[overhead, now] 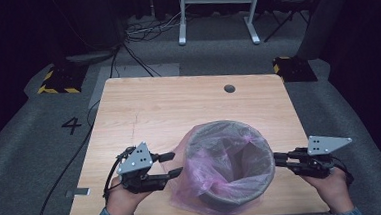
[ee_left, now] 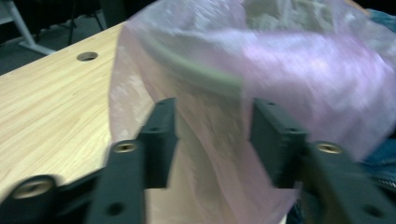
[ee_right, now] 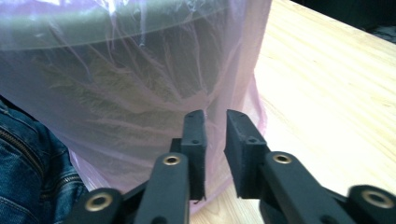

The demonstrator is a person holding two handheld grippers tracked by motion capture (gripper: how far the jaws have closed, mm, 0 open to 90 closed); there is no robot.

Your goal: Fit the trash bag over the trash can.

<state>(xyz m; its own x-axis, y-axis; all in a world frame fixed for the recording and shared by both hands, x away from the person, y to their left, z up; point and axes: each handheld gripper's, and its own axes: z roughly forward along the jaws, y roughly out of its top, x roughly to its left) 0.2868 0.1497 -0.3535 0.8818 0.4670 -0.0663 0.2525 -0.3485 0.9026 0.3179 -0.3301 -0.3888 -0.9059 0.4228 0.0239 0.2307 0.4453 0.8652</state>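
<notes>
— Where's the bin point(overhead: 231, 167) with its pink bag point(overhead: 202, 167)?
— Near table point(overhead: 178, 103) edge, between both claws
— Claws?
— Left gripper point(overhead: 174, 164) wide beside the bag; right gripper point(overhead: 280, 159) narrow, gap showing, gripping nothing

A single black numeral "4" point(overhead: 71, 126) is showing on the grey carpet point(overhead: 25, 147), just left of the table point(overhead: 153, 105). Black-and-yellow hazard stripes point(overhead: 57, 89) are edging a dark floor block beyond it. Nothing else is reading as text.
</notes>
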